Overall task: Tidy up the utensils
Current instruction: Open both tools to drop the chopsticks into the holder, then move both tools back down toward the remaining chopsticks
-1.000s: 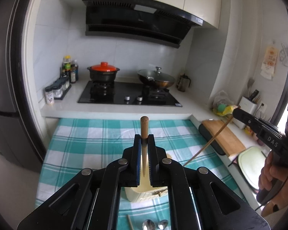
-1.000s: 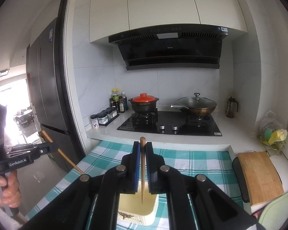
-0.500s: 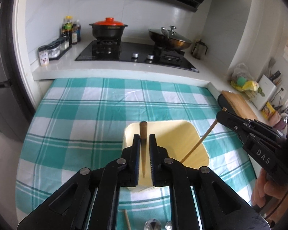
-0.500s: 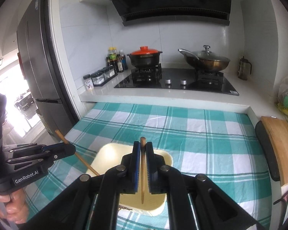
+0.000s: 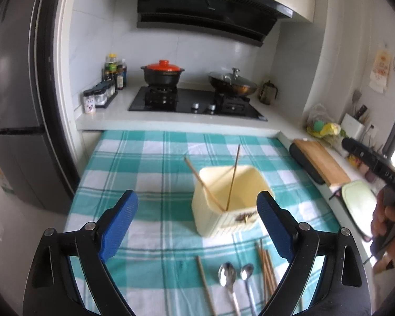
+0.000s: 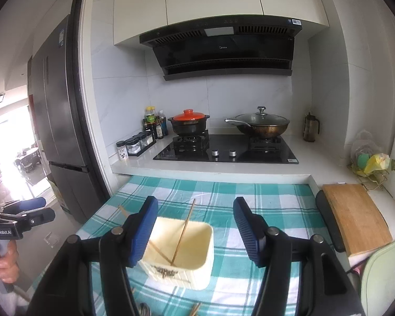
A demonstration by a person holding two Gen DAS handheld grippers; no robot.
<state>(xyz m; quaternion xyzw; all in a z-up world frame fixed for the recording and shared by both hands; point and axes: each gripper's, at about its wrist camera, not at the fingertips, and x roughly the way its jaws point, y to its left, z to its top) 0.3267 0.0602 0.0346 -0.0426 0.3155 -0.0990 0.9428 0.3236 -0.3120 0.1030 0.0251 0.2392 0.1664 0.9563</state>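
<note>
A cream utensil holder stands on the green checked tablecloth. Two wooden chopsticks lean inside it; they also show in the right wrist view in the holder. My left gripper is open and empty, above and in front of the holder. My right gripper is open and empty, above the holder. Two metal spoons and several more chopsticks lie on the cloth in front of the holder.
A wooden cutting board and a pale green board lie at the right. A stove with an orange-lidded pot and a wok stands behind. A fridge is at the left.
Both grippers were shut on a chopstick each over the holder. Both have opened and drawn back and up; the two chopsticks now stand in the holder.
</note>
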